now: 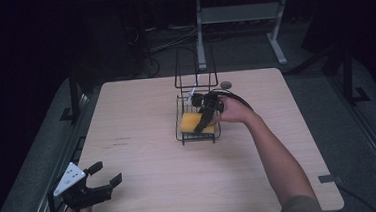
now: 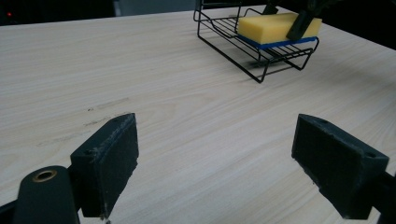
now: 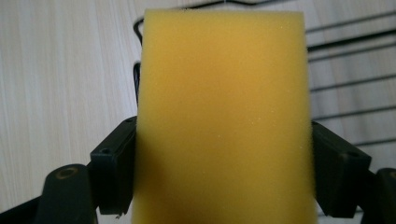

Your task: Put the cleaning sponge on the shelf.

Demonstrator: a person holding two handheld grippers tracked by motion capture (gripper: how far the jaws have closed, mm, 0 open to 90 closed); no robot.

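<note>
— While the right gripper (image 1: 207, 115) reaches into the wire rack (image 1: 198, 133), what is it gripping?

— Its two black jaws sit flush against both sides of the yellow sponge (image 3: 223, 116), so it is clamped on the sponge. From the left gripper view the sponge (image 2: 275, 27) lies in the rack's (image 2: 254, 56) lower tray, with a blue layer on its underside.

— And the left gripper (image 1: 101, 182)?

— Spread wide and holding nothing, just above the bare table (image 2: 187, 107) near the person's own edge. The rack and sponge are well ahead of it and off to its right.

— Any brand, label or writing?

— None that I can read. A faint dark smudge (image 1: 122, 141) marks the wood ahead of the left gripper; whether it is writing, I cannot tell.

— What about the surface and the room?

— The table (image 1: 141, 114) is pale wood grain with rounded corners. A small round grey disc (image 1: 225, 85) lies beyond the right gripper, by the rack's tall frame. Around the table the room is dark, with grey floor, cables and a light metal stand (image 1: 240, 17) behind the far edge.
</note>
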